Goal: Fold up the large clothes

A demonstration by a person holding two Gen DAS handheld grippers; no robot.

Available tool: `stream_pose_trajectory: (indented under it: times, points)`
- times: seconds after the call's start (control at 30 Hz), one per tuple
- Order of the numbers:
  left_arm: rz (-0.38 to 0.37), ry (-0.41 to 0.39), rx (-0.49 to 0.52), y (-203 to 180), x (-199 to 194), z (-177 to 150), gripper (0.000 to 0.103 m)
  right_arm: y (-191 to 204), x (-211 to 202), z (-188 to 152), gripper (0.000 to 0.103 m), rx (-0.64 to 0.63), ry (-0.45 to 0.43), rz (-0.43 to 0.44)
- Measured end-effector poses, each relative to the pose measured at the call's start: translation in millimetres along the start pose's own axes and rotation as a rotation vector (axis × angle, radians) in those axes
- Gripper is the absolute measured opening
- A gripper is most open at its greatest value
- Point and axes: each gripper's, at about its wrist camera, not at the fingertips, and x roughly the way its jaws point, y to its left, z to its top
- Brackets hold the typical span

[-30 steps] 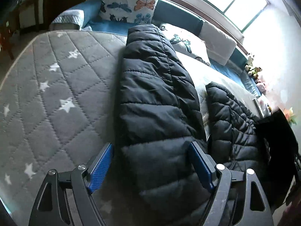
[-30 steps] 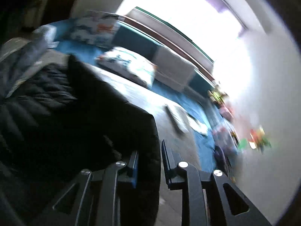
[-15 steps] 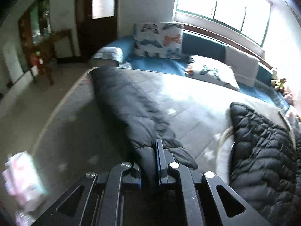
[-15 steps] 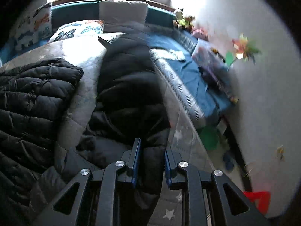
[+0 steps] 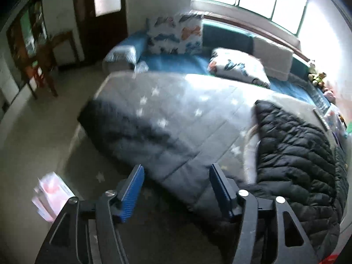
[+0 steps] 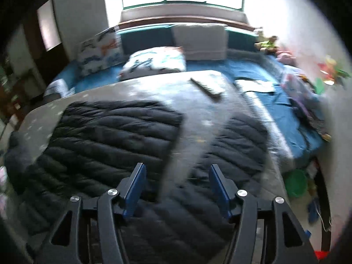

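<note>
A: Jaw state?
B: Left gripper [image 5: 176, 189] and right gripper [image 6: 176, 189] jaws opening, nothing between them.
A: Black puffer jacket [image 6: 114, 140]?
B: Spread mid-frame on the bed [image 5: 198, 114]. Align both sleeves before folding.

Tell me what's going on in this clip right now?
A person with handheld tongs in each hand is folding a black quilted puffer jacket spread on a grey star-patterned quilted bed cover. Both sleeves are spread outward: one runs toward the bed's edge, the other lies on the opposite side. The left tongs and right tongs are opening, with nothing gripped between them. No fold shows yet.
</note>
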Motion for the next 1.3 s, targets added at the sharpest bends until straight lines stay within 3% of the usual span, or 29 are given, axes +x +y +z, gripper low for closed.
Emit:
stream_pose_trajectory:
  times: [0.07, 0.17, 0.33, 0.5, 0.63, 0.9, 0.97, 1.03, 1.1, 1.13, 1.2, 1.3]
  points:
    - [-0.057, -0.015, 0.029, -20.0, -14.3, 10.3, 0.073, 17.0, 13.1, 4.2, 0.065, -0.007, 0.042, 0.073]
    - [-0.171, 0.015, 0.072, -57.0, -8.6, 20.1, 0.075, 31.9, 43.2, 4.8, 0.065, -0.012, 0.089, 0.105]
    - [-0.330, 0.128, 0.108, -133.0, 49.4, 24.6, 0.075, 35.9, 94.6, 2.3, 0.065, 0.038, 0.185, 0.124]
    - [-0.342, 0.226, 0.123, -190.9, 122.3, 31.6, 0.075, 17.3, 129.6, -1.5, 0.065, 0.096, 0.248, 0.111]
    - [-0.331, 0.326, 0.058, -195.5, 174.9, 37.3, 0.075, 4.8, 146.3, -6.9, 0.065, 0.130, 0.280, 0.121]
    - [-0.366, 0.386, 0.084, -218.5, 225.6, 33.0, 0.075, -2.8, 163.0, -11.8, 0.066, 0.129, 0.281, 0.204]
    - [-0.363, 0.343, 0.119, -227.8, 228.5, 31.5, 0.071, 4.4, 162.5, -11.4, 0.066, 0.090, 0.277, 0.203]
    - [-0.337, 0.294, 0.167, -236.5, 226.8, 28.4, 0.051, 11.8, 162.0, -9.2, 0.061, 0.050, 0.271, 0.187]
    - [-0.333, 0.241, 0.187, -240.3, 219.9, 26.2, 0.035, 20.6, 157.6, -4.8, 0.038, 0.019, 0.256, 0.147]
    - [-0.331, 0.220, 0.193, -241.7, 215.2, 25.7, 0.029, 24.9, 156.6, 0.8, 0.033, 0.010, 0.247, 0.140]
    - [-0.305, 0.157, 0.211, -242.6, 201.7, 26.4, 0.025, 36.6, 145.5, 10.3, 0.019, -0.029, 0.209, 0.124]
    - [-0.289, 0.052, 0.176, -230.3, 175.2, 40.1, 0.022, 56.3, 121.4, 35.0, 0.017, -0.072, 0.116, 0.128]
